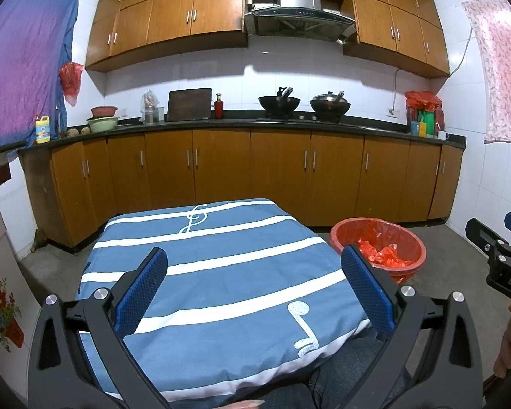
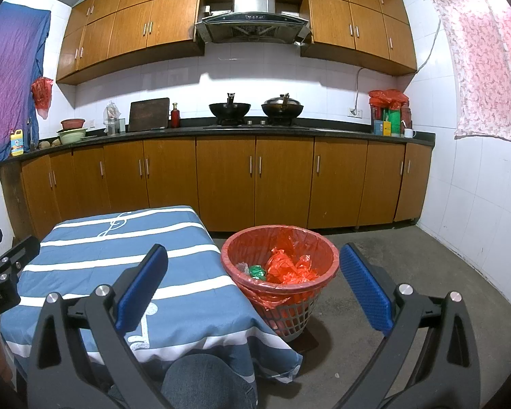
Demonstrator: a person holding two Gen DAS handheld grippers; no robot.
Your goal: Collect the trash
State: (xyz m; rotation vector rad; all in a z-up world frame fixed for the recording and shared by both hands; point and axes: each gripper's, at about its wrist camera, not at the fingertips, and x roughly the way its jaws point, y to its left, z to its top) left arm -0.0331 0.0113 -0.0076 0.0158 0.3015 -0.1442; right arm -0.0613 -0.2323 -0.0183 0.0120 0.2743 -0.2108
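Beside worktop (image 2: 95, 255), trash bin (image 2: 279, 238) on floor holds red/green scraps w/ both claws, left claw (image 1: 253, 277) & right claw (image 2: 252, 277), wide open, empty; risk: nothing visible to grab, claw could snag cloth.

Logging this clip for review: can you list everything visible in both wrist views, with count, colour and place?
table: 1, blue and white striped cloth with music notes, near centre, nothing lying on it
trash basket: 1, grey with red liner, on floor right of table
trash in basket: several crumpled pieces, red, green and clear, inside liner
woks: 2, black, on stove, the right one lidded
range hood: 1, steel, above stove
cutting board: 1, dark, leaning on back wall
basins: 2, red stacked over green, counter left
detergent jug: 1, yellow, counter far left
white mug: 1, counter right
left tongs: blue pads, open, over table
right tongs: blue pads, open, empty
knee: in jeans, under table edge
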